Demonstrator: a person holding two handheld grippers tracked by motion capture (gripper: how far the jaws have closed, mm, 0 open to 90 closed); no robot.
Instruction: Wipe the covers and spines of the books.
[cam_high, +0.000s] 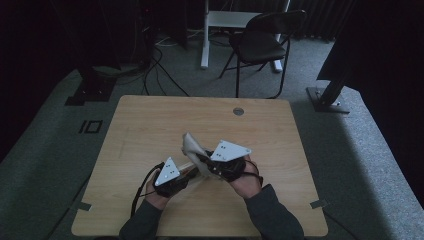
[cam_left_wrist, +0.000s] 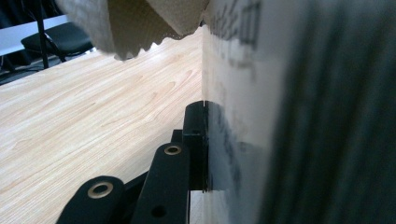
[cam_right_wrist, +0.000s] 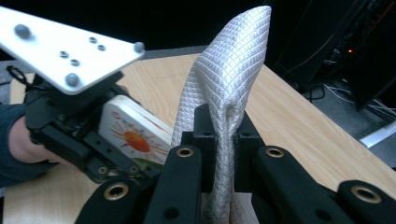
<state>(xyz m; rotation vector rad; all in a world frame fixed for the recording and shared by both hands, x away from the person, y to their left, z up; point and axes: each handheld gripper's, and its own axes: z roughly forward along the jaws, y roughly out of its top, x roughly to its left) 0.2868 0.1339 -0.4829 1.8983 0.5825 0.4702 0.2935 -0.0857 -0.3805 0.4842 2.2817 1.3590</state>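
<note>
Here, right gripper clamped on white embossed paper tissue, sheet standing upward from jaws; left gripper pinched on flat white tissue pack with sun print, low and just beside, long axis toward the tissue; both above pale wooden table.

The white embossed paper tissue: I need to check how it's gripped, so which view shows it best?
The right gripper view: the white embossed paper tissue stands pinched between the right gripper jaws. The high view shows it small and dim; the left gripper view catches a scalloped edge.
</note>
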